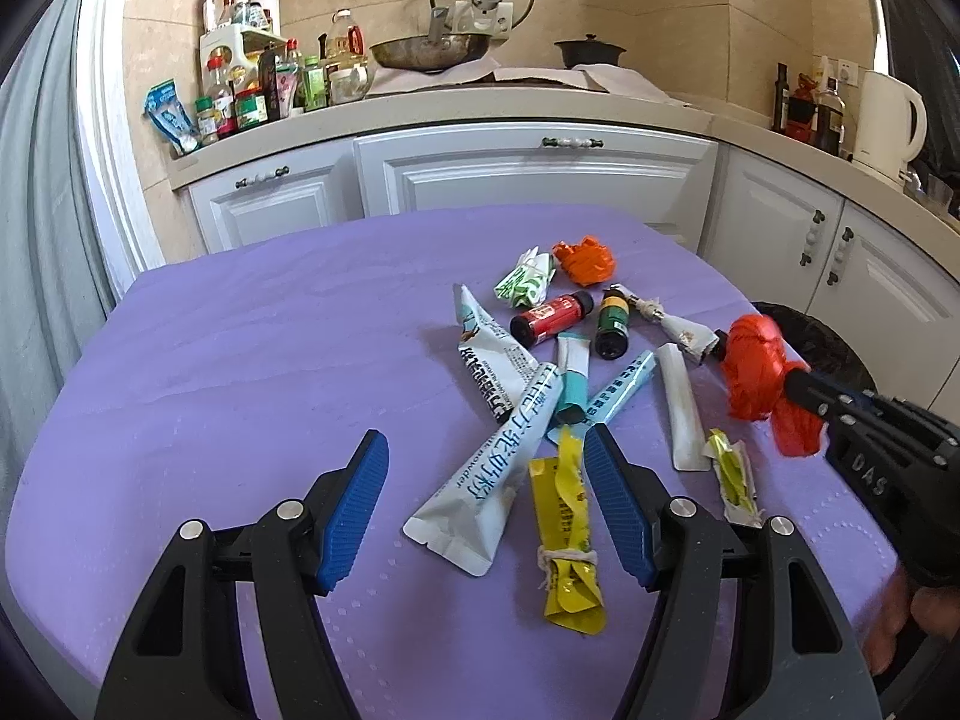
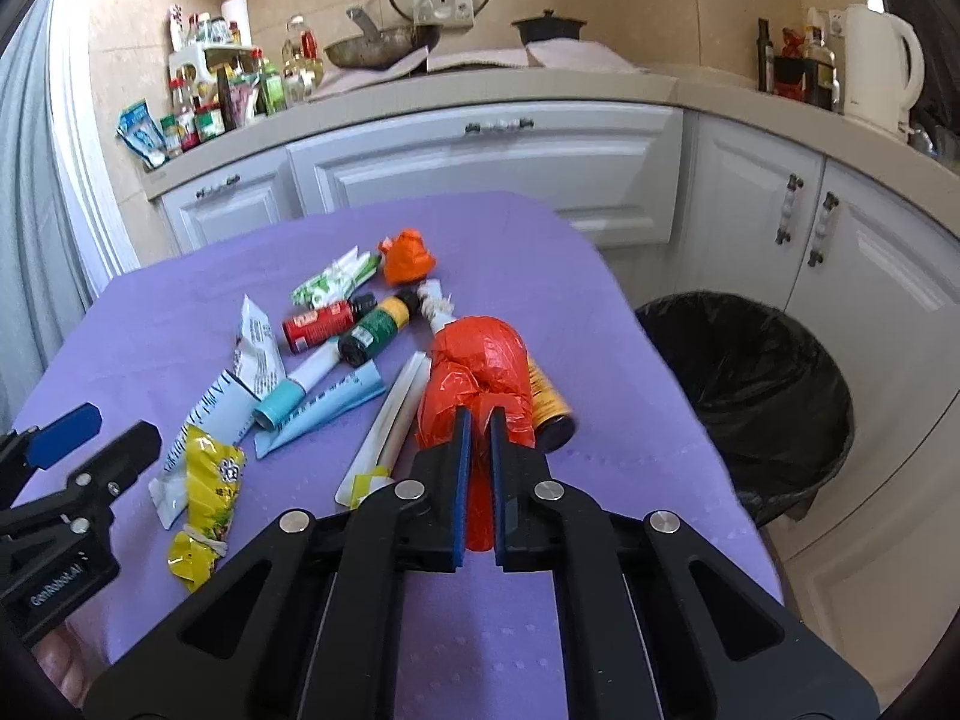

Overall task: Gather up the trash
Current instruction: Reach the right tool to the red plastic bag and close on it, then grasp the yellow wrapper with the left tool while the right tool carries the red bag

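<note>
Behind red bag (image 2: 474,372), half-hidden bottle (image 2: 549,402)

A home kitchen: white cabinets (image 1: 534,174), wok (image 1: 429,51), kettle (image 1: 888,120), condiment bottles (image 1: 252,90).

A counter (image 1: 240,360) draped in a purple cloth filled the middle of the left wrist view. Litter lay on its right half: a crumpled orange bag (image 1: 585,261) at the top, a green-and-white wrapper (image 1: 525,285) just left of it, then a red bottle (image 1: 551,319) and a green bottle (image 1: 613,324) side by side on their sides. Below them several white and teal sachets (image 1: 498,468) overlapped one another, and a yellow packet (image 1: 567,534) tied with string lay at lower centre, touching them. The counter's left half carried only the cloth.
</note>
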`<action>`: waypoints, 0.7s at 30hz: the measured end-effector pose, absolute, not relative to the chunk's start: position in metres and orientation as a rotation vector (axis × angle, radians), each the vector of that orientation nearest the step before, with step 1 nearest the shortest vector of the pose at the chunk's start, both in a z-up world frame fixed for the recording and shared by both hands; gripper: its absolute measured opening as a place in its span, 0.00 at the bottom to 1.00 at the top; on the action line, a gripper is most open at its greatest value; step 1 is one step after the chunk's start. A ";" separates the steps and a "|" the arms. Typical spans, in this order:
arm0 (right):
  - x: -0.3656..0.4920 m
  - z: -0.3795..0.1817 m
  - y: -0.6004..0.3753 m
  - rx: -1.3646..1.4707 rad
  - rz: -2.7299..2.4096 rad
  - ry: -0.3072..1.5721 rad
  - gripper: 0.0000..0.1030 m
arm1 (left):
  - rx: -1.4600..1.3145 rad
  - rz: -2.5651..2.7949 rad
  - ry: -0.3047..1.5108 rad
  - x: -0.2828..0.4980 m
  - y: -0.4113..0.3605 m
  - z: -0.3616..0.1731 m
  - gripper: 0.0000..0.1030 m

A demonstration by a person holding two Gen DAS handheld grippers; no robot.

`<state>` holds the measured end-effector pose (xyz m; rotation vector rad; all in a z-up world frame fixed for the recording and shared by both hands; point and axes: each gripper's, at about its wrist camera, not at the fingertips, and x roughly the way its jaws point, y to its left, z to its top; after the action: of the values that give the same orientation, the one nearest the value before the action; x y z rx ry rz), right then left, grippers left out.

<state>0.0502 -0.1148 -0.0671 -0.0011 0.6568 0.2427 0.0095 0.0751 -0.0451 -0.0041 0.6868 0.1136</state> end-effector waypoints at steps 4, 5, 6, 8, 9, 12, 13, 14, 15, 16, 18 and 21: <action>0.042 -0.059 -0.126 0.007 0.228 0.621 0.05 | 0.001 0.105 0.689 0.006 0.066 -0.045 0.64; 0.040 -0.057 -0.129 0.010 0.223 0.613 0.05 | 0.005 0.103 0.689 0.005 0.064 -0.045 0.64; 0.038 -0.056 -0.132 0.012 0.219 0.608 0.05 | 0.014 0.101 0.687 0.004 0.060 -0.045 0.64; 0.036 -0.055 -0.138 0.017 0.211 0.601 0.05 | 0.027 0.093 0.682 0.000 0.053 -0.047 0.64; 0.034 -0.054 -0.143 0.025 0.206 0.597 0.05 | 0.033 0.089 0.682 -0.001 0.050 -0.048 0.64; 0.031 -0.056 -0.152 0.041 0.193 0.595 0.05 | 0.049 0.078 0.695 -0.003 0.042 -0.055 0.64; 0.029 -0.057 -0.154 0.043 0.189 0.596 0.05 | 0.054 0.076 0.705 -0.003 0.040 -0.059 0.62; 0.029 -0.059 -0.157 0.048 0.186 0.600 0.05 | 0.055 0.072 0.716 -0.002 0.040 -0.062 0.58; 0.029 -0.060 -0.158 0.052 0.183 0.603 0.05 | 0.055 0.067 0.730 -0.001 0.039 -0.065 0.55; 0.028 -0.062 -0.160 0.054 0.181 0.605 0.05 | 0.053 0.066 0.743 0.000 0.039 -0.068 0.54; 0.027 -0.064 -0.162 0.058 0.177 0.609 0.05 | 0.048 0.064 0.764 0.002 0.040 -0.073 0.51; 0.027 -0.066 -0.165 0.062 0.168 0.611 0.05 | 0.047 0.069 0.775 0.004 0.040 -0.080 0.34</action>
<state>0.0271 -0.1649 -0.0656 0.0615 0.6110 0.1679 0.0036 0.0399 -0.0799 0.0466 0.7754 0.0685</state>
